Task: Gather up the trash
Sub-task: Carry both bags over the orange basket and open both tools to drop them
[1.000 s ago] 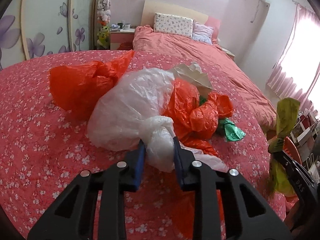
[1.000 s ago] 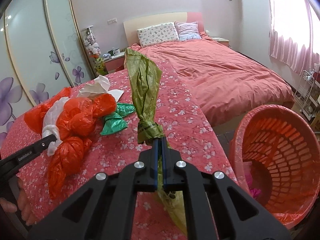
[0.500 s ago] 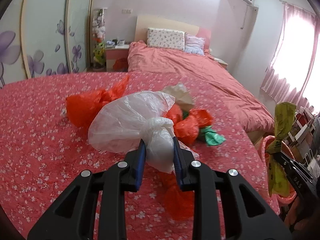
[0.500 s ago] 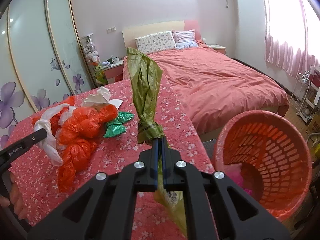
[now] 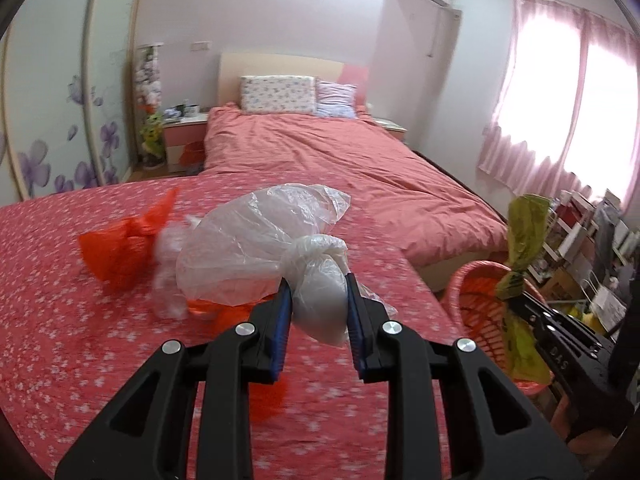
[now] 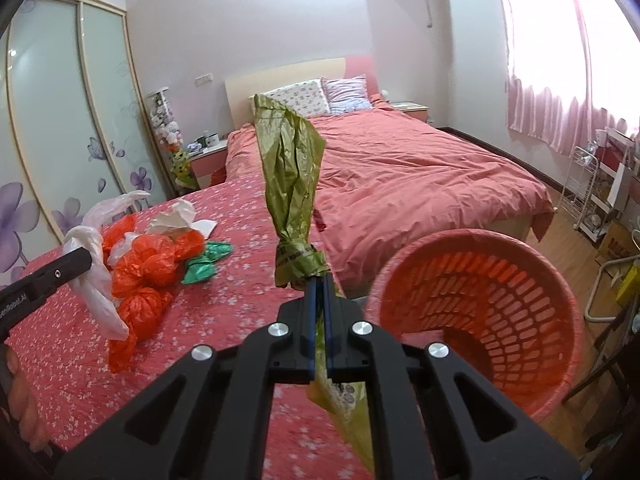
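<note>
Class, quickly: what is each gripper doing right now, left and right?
Left gripper: closed on the knot of the clear plastic bag.
Right gripper: closed on the olive-green plastic bag, beside the red basket.

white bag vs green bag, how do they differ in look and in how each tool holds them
The white bag is translucent and puffy; the green bag is opaque olive, twisted into a narrow strip. The left tool pinches the white bag's fat knot, so its jaws stand apart; the right tool is nearly shut on the green bag's thin neck. The green bag stands upright; the white bag billows sideways. Both are knotted plastic, lifted off the floral cover.
</note>
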`<state>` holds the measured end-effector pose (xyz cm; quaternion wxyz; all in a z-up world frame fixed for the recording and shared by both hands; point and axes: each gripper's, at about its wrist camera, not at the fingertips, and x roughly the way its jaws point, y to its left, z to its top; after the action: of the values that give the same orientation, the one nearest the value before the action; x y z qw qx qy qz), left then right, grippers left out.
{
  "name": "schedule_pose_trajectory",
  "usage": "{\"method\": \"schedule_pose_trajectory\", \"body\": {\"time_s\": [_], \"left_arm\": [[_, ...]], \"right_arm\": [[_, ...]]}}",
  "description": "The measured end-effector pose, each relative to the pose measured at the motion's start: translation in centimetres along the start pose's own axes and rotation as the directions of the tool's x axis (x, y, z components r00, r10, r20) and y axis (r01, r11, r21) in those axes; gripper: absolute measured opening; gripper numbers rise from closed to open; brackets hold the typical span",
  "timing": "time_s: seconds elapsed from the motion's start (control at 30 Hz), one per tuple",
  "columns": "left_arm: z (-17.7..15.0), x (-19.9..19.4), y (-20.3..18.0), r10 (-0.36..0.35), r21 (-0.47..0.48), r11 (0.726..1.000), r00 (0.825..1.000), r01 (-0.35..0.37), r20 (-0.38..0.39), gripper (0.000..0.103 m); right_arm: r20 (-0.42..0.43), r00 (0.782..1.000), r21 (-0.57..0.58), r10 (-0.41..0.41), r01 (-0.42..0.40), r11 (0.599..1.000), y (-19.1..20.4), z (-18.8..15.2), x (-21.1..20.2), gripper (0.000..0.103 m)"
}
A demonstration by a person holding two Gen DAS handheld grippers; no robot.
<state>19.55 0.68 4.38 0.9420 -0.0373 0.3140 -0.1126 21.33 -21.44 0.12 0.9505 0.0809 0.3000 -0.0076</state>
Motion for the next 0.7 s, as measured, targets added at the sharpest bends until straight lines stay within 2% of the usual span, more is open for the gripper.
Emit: {"method": "schedule_pose_trajectory", "body": {"time_s": [0.3,0.7], "left_arm": [[-1.5,1.8,-5.3,-0.11,0.071,0.991,0.993,0.113,-0.043,0.026],[-2.8,4.2,-11.5,-0.224,0.129,0.963,0.97,0.235,-0.097,0.026]], "right_arm": [[0.01,0.998,0.071,-0.057,0.056,0.996,-5.1,-0.4,-1.3,0.005],[0.009,0.993,0.157,-0.121,0.118,0.98,-10.9,-1.0,-1.5,0.005]]}}
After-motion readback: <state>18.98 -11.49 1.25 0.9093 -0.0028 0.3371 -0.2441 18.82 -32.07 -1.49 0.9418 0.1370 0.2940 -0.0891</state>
